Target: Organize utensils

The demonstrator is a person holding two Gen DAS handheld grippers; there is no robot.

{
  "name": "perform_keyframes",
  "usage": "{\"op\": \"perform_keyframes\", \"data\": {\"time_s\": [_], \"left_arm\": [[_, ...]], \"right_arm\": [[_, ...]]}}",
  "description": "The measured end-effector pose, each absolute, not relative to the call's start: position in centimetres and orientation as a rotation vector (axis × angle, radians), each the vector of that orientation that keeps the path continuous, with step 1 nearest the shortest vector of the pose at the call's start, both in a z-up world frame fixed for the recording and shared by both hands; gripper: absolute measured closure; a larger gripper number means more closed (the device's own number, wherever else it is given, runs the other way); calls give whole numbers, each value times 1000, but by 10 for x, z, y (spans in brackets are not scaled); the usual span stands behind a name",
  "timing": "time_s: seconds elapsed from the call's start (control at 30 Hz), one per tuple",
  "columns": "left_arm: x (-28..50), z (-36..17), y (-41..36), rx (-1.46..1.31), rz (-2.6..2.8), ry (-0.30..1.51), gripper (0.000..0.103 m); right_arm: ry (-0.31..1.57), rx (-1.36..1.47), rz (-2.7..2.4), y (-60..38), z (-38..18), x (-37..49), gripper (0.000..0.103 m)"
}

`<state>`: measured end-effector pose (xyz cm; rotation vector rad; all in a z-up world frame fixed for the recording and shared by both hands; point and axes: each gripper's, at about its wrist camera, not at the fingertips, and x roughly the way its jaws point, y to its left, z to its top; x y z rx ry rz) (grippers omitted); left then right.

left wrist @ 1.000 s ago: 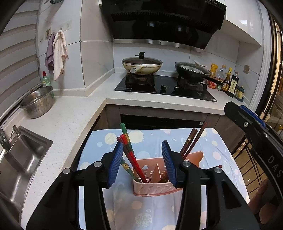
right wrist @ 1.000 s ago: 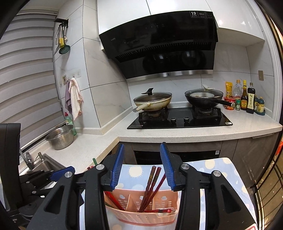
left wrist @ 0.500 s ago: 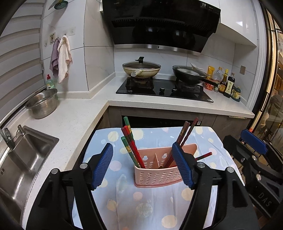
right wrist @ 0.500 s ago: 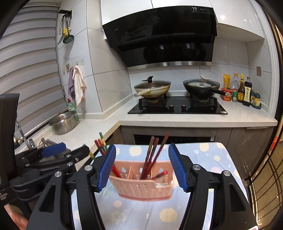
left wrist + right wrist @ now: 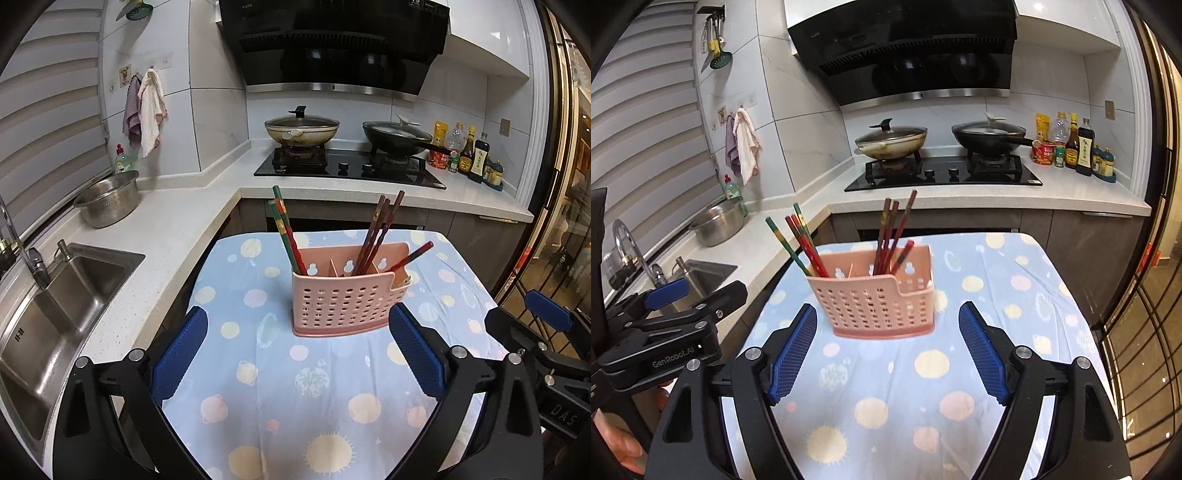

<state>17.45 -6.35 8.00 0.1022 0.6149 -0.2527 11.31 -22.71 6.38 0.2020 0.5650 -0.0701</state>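
Observation:
A pink perforated utensil holder [image 5: 345,302] [image 5: 879,297] stands upright on a small table [image 5: 258,369] covered with a blue dotted cloth. Red-and-green chopsticks [image 5: 286,230] [image 5: 801,240] lean in its left compartment. Dark brown and red chopsticks [image 5: 380,229] [image 5: 892,232] lean in its right one. My left gripper [image 5: 297,354] sits back from the holder, jaws opening, nothing between them. My right gripper [image 5: 886,349] is likewise short of the holder, jaws opening and empty. Each gripper also shows at the edge of the other's view, the right gripper [image 5: 546,321] and the left gripper [image 5: 665,295].
A white L-shaped counter [image 5: 177,221] wraps the left and back. It carries a steel sink [image 5: 55,295], a metal colander [image 5: 109,197], a hob with two pans [image 5: 347,162] and sauce bottles [image 5: 469,155]. A glass door [image 5: 561,221] stands to the right.
Both grippers pulled back from the holder and their jaws spread wider. The holder now stands farther ahead, clear of both sets of pads.

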Motion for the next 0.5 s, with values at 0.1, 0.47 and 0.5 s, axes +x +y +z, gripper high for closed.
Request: {"op": "perform_keyframes", "data": {"time_s": [0.1, 0.47, 0.5], "left_arm": [[162, 73, -61, 110, -247, 626, 7], [138, 56, -54, 111, -207, 660, 7], [137, 54, -53, 110, -205, 667, 7]], "right_arm": [[580, 193, -74, -224, 56, 101, 19], [593, 178, -82, -216, 40, 72, 6], [592, 174, -85, -217, 39, 71, 6]]}}
